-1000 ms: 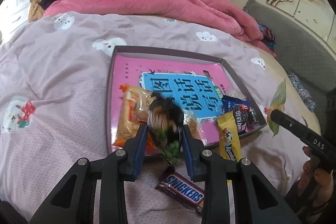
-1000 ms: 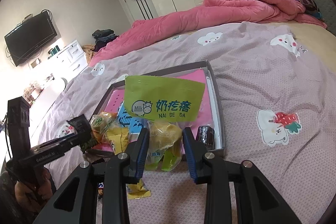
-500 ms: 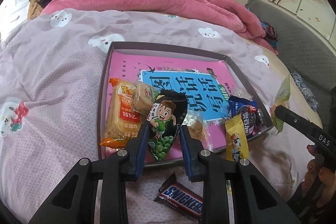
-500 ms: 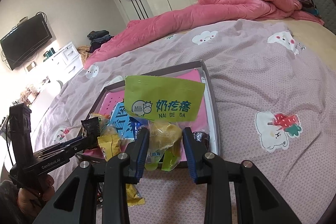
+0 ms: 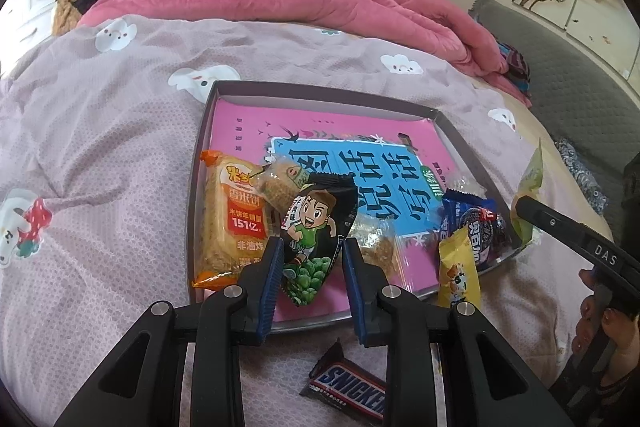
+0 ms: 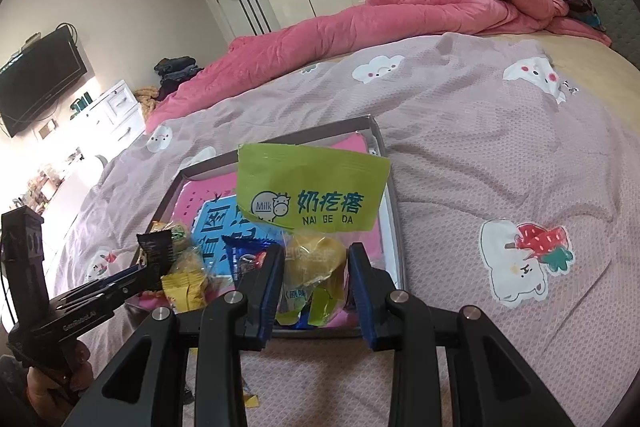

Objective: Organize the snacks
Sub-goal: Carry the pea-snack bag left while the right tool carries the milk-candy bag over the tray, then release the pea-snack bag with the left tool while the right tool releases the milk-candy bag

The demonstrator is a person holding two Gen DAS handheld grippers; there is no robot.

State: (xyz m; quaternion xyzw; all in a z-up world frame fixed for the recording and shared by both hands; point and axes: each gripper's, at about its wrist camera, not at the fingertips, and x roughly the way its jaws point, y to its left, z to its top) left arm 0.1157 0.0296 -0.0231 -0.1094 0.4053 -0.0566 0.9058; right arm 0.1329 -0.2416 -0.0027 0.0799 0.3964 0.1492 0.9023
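Grippers (image 5: 313, 259) (image 6: 316, 265) tilted down over tray (image 5: 320, 93)

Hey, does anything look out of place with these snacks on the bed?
Yes. A Snickers bar lies on the bedsheet just outside the tray's near edge, and a yellow packet hangs over that rim, half in and half out. The other loose snacks are inside.

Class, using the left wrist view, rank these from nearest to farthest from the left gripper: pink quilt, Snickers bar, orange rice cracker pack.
1. Snickers bar, on the bedspread just below the left gripper.
2. Orange rice cracker pack, inside the tray, left.
3. Pink quilt, far across the bed.
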